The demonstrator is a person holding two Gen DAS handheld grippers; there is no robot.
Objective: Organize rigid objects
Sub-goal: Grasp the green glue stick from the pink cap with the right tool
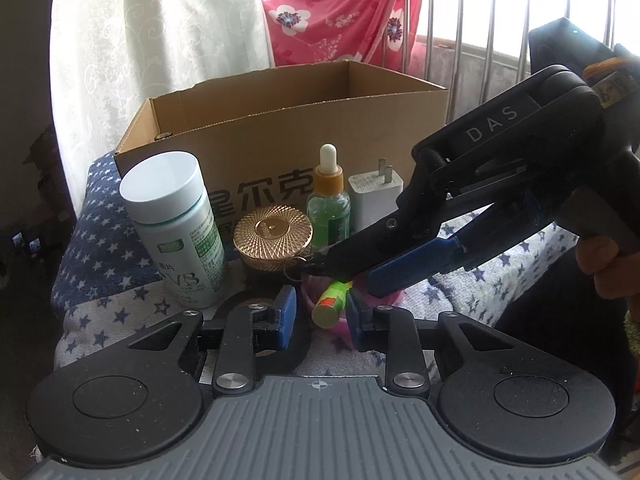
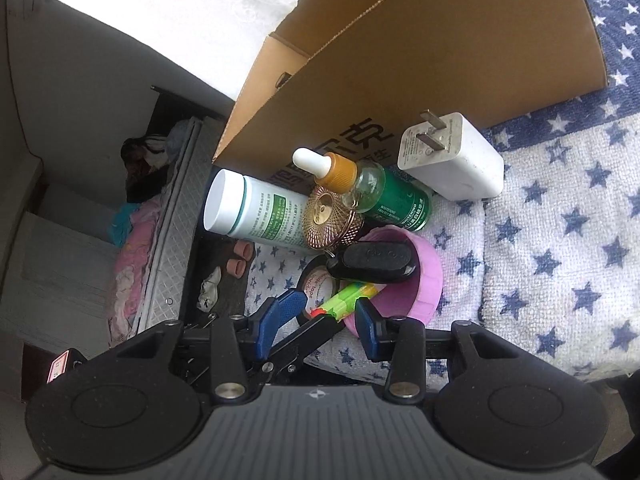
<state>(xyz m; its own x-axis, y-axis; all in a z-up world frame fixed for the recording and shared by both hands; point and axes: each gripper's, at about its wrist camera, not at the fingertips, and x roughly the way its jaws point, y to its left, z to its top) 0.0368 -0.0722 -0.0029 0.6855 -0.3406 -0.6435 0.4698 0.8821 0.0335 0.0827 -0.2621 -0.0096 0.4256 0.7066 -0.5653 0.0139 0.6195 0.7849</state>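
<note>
Matt cardboard box (image 1: 280, 120), terry towel (image 2: 560, 208), glossy gold lid (image 1: 273, 229).

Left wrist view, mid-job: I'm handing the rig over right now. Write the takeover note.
Left tongs: open, flanking the green-yellow tube, not visibly clamped.
Right tongs: open, empty, at the pink bowl's near rim.
Tube and black key fob lie across the bowl; vitamin bottle, gold jar, dropper bottle, charger and tape roll sit before the cardboard box.
Done: nothing seen boxed. Left: all of it.

Left gripper (image 1: 320, 316) fingers (image 1: 286, 316) flank a green marker (image 1: 330, 306) in a pink cup (image 1: 340, 326).
</note>
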